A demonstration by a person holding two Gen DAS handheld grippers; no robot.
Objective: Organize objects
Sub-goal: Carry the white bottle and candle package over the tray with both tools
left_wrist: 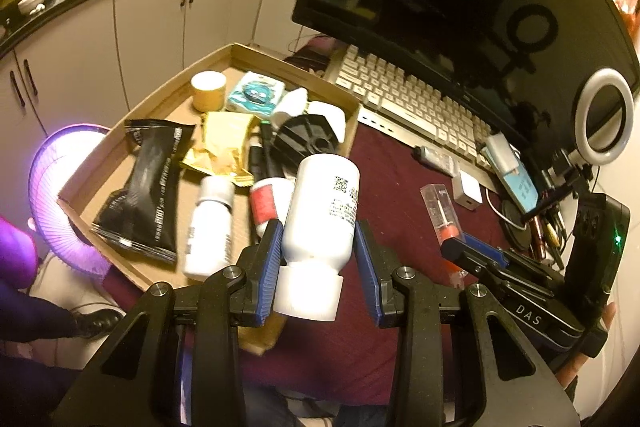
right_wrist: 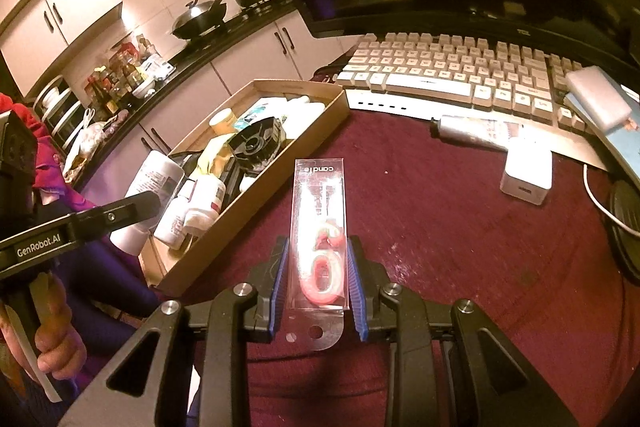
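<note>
Left gripper (left_wrist: 318,255) clamps a bottle (left_wrist: 320,215), right gripper (right_wrist: 318,283) a candle pack (right_wrist: 320,227); release each low inside the box (left_wrist: 352,131) ahead.

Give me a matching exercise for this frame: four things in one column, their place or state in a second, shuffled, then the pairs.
Things:
1. white bottle
2. candle pack
3. black pouch
4. white charger block

Places:
A. lying in the cardboard tray
B. held in the right tool
C. on the maroon cloth below the keyboard
D. held in the left tool

Pairs: 1-D, 2-B, 3-A, 4-C
</note>
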